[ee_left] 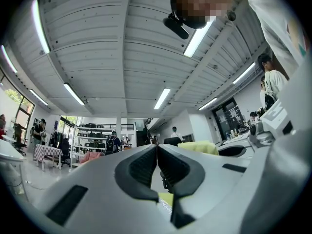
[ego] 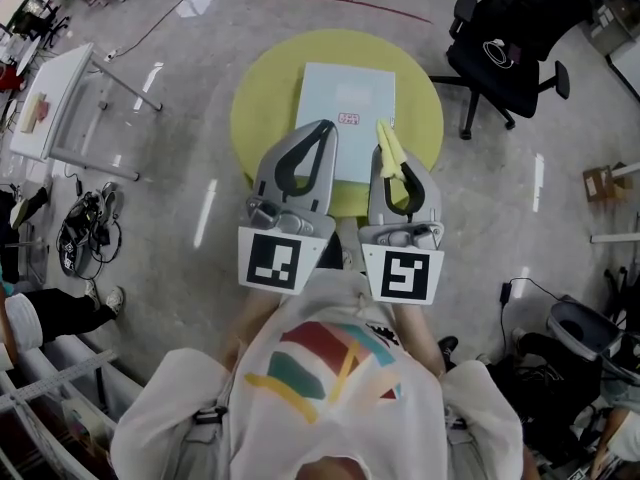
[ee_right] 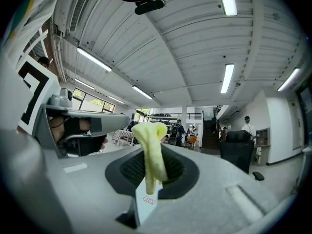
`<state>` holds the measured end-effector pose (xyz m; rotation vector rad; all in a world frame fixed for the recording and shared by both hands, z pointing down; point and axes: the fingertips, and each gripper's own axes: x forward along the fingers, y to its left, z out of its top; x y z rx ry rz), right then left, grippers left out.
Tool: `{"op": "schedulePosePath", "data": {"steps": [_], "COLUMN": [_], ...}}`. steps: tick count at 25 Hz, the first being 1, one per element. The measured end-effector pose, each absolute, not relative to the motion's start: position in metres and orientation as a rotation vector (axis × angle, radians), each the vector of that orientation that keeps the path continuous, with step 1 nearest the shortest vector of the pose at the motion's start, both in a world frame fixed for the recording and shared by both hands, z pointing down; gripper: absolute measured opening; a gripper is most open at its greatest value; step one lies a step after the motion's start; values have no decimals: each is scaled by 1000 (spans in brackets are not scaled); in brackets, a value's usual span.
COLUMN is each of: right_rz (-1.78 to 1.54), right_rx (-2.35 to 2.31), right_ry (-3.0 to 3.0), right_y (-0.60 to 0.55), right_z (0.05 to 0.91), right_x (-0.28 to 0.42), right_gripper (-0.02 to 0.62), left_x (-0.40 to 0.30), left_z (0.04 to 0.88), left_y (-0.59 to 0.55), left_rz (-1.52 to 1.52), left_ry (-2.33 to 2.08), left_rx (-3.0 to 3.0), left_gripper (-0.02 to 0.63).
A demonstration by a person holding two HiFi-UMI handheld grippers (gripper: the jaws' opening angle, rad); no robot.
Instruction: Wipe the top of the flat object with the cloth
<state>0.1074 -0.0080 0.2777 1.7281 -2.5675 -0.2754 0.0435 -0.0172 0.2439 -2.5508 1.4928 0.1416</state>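
Looking steeply down from the person's head, a round yellow-green table stands on a pale glossy floor, and a flat pale blue rectangular object lies about at its centre, with a small red and white label towards its near edge. Both handheld grippers reach over the near edge of the table, side by side, with their tips above the near end of the flat object; whether either touches it cannot be told. The left gripper has its jaws pressed together with nothing between them, and its own view shows the two dark pads meeting in a thin line. The right gripper is clamped on a pale yellow cloth, which its own view shows as a folded strip standing up out of the jaws and trailing down between the pads. Below that strip, a sliver of the pale object with its red label shows through the gap. A black office chair stands on the floor off the table's right edge, and a white table stands well apart to the left.
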Motion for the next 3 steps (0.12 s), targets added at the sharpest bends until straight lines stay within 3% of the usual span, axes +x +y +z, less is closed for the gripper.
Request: {"op": "schedulePosePath", "data": {"steps": [3], "right_rz": [-277], "right_rx": [1726], "right_ry": [-2567], "right_y": [-9], "right_z": [277], "right_x": [107], "right_gripper": [26], "left_x": [45], "left_z": [242], "left_y": [-18], "left_rz": [141], "left_ry": [1485], "left_rx": [-2549], "left_gripper": [17]}}
